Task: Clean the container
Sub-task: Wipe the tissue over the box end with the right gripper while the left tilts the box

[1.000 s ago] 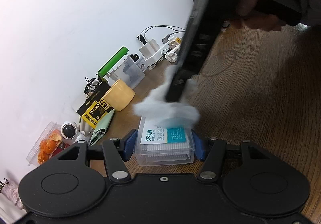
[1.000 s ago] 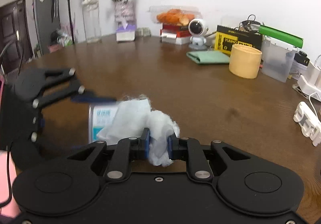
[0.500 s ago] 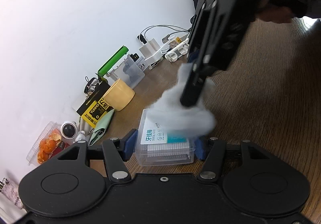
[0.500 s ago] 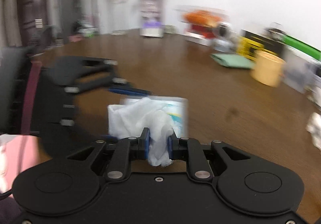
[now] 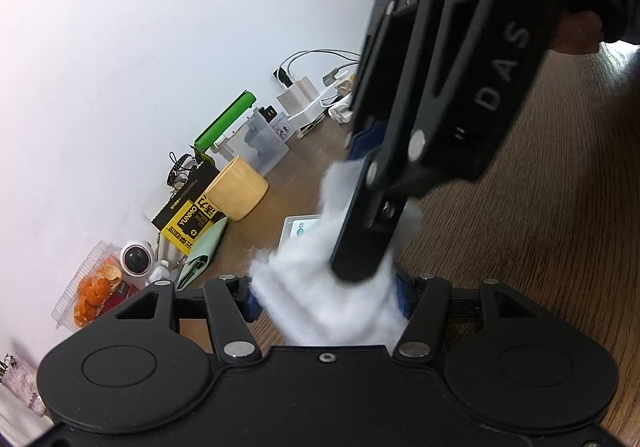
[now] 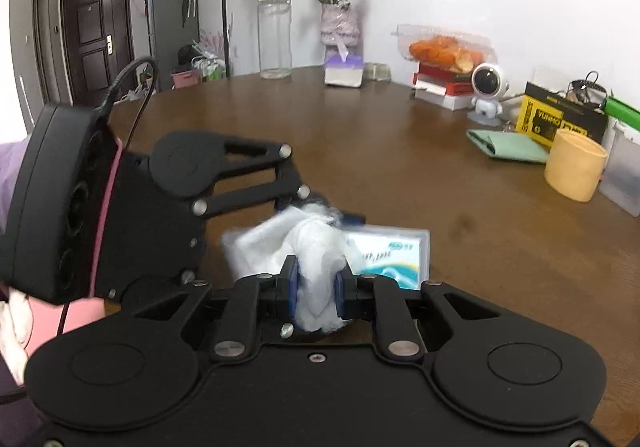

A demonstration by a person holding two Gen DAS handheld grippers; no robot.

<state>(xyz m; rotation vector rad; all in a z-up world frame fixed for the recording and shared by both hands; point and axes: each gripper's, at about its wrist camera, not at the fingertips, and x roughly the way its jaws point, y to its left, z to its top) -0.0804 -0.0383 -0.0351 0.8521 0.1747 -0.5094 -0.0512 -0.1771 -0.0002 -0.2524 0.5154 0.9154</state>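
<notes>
**Tissue wad dragged back over the container lid**

Since the frame half a second ago, the white tissue wad (image 5: 328,287) has been drawn toward the near end of the lid, so that most of the label seen earlier is now covered; only the far corner of the clear plastic container (image 5: 299,225) remains exposed, at about 11 o'clock from the wad.

In the right wrist view, the right claw (image 6: 316,285) is seen clenched on the tissue wad (image 6: 308,247), the blue pads pressed into it from both sides. The wad is laid on the left part of the container (image 6: 390,253), whose blue-and-white label stays visible at about 3 o'clock from the tissue.

The left claw (image 5: 326,297) is set around the near end of the container, its blue pads just visible on either side of the tissue; the box is taken to be grasped between them, although the contact itself is hidden by the wad. The container is held low over the brown wooden tabletop (image 6: 400,151); whether it touches the tabletop cannot be told.

Along the wall edge, at about 10 o'clock in the left wrist view, a yellow cup (image 5: 238,191) is stood beside a black-and-yellow box (image 5: 188,221).
</notes>
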